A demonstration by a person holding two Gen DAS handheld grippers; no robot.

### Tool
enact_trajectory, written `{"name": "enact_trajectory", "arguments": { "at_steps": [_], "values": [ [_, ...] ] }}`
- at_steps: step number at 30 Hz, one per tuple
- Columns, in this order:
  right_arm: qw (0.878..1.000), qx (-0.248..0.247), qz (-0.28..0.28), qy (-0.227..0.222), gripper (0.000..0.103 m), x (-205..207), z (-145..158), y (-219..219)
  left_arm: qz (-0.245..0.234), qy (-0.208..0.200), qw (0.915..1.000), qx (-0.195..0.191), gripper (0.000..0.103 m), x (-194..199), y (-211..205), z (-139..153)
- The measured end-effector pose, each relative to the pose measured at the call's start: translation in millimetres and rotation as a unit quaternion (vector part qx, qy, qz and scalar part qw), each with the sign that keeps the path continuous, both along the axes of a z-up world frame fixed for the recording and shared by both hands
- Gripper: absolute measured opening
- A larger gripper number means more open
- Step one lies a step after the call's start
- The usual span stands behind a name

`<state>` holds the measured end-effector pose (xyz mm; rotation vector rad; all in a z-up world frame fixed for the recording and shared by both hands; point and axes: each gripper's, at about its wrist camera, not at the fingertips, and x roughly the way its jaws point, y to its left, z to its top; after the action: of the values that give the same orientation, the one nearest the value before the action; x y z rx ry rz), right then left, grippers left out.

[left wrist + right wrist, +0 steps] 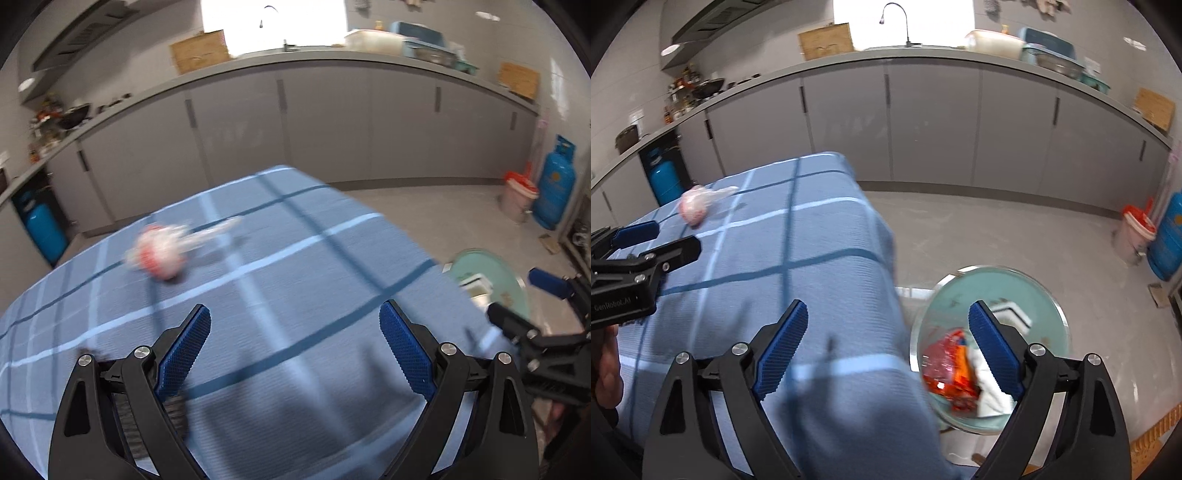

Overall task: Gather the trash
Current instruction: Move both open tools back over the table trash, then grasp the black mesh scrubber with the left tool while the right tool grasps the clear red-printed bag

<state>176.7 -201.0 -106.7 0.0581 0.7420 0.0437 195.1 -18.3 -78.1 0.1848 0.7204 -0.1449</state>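
Note:
A crumpled clear plastic bag with red and white stuff inside (160, 251) lies on the blue checked tablecloth (258, 362), ahead and left of my left gripper (295, 319), which is open and empty above the cloth. The same bag (696, 205) shows at the table's far left in the right wrist view. My right gripper (888, 319) is open and empty over the table's right edge, above a pale green bin (1049, 295) on the floor. Inside the bin lie a red-orange wrapper (947, 373) and white trash (1012, 312). My left gripper (674, 240) also shows at the left edge there.
Grey kitchen cabinets (923, 118) and a counter run along the back wall. A white bucket with a red lid (1134, 232) and a blue gas cylinder (1169, 240) stand at the right. Another blue cylinder (663, 177) stands behind the table. A hand (607, 365) shows at the left edge.

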Motion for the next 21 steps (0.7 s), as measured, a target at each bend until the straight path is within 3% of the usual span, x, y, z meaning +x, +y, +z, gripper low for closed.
{"name": "enact_trajectory", "arguments": {
  "at_steps": [6, 12, 17, 21],
  "values": [
    [0.999, 0.003, 0.04, 0.003, 0.089, 7, 0, 42, 0.072, -0.014, 0.9967, 0.034, 0.092, -12, 60, 5],
    [0.998, 0.004, 0.07, 0.002, 0.091, 14, 2, 72, 0.162, -0.019, 0.9844, 0.067, 0.098, -25, 124, 2],
    [0.996, 0.001, 0.09, -0.002, 0.093, 19, 5, 93, 0.194, 0.028, 0.9801, 0.035, 0.098, -21, 160, -17],
    [0.995, -0.004, 0.104, -0.004, 0.094, 19, 6, 107, 0.19, 0.041, 0.9809, 0.016, 0.098, -13, 161, -26]
  ]
}}
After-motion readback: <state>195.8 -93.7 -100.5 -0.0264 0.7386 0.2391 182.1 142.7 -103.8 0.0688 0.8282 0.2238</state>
